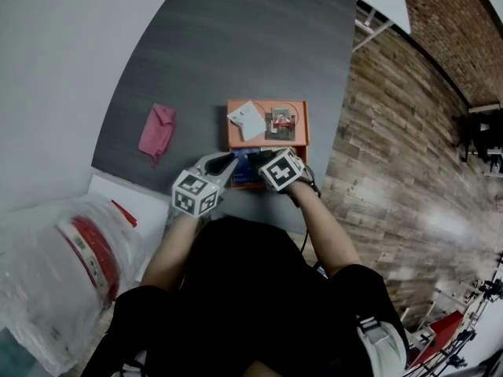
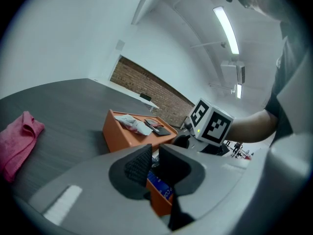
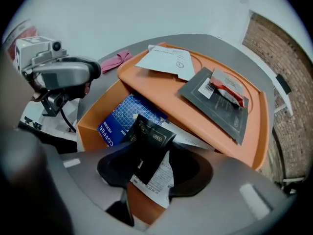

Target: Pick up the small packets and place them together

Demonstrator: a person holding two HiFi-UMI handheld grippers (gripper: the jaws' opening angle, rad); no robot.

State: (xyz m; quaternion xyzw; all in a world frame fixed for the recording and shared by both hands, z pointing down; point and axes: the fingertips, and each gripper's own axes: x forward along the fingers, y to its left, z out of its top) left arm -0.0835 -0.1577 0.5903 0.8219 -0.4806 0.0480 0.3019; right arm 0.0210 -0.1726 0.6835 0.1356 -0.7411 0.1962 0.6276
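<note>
An open orange box [image 3: 90, 124] holds a blue coffee packet [image 3: 124, 116]. My right gripper [image 3: 146, 168] points straight down into it, shut on a black packet [image 3: 146, 141], with a white printed packet [image 3: 159, 177] beside it between the jaws. The orange lid [image 3: 161, 89] lies tilted across the box and carries a white packet [image 3: 166, 60], a grey packet [image 3: 215, 104] and a small red one [image 3: 227, 89]. My left gripper [image 2: 154, 155] hovers just left of the box, shut, with nothing between its pads. In the head view both grippers [image 1: 228, 162] [image 1: 271, 162] sit at the box's near side.
A pink cloth [image 1: 157, 132] lies on the grey table [image 1: 236, 45] to the left of the box. A clear plastic bag with red print [image 1: 63, 265] sits at the near left. The table's right edge drops to a wooden floor [image 1: 393, 132].
</note>
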